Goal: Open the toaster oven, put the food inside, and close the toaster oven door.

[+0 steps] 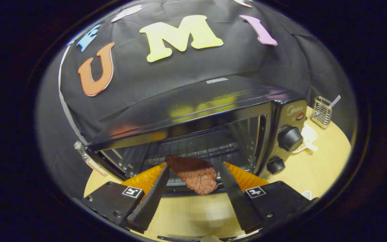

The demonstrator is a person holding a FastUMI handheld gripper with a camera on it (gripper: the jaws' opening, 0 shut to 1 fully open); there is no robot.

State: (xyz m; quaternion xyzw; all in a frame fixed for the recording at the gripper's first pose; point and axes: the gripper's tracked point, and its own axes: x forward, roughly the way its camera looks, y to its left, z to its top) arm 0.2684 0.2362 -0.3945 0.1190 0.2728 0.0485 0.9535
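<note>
2 of 3 steps look done: toaster oven (213,134) open, meat (195,174) on its rack; hand-held gripper (193,171) spread wide, empty; door unclosed.

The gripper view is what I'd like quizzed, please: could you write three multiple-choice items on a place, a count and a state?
1. Where is the piece of meat?
A. between the gripper fingers, at the toaster oven mouth
B. in the wire holder
C. on top of the oven

2. How many black knobs show on the oven's control panel?
A. one
B. two
C. four

3. What state is the oven in?
A. shut
B. open, its wire rack exposed
C. lying on its side

Answers: 1 A, the meat lies between the two fingers before the rack. 2 B, one large knob above a smaller one. 3 B, the cavity and rack show.
</note>
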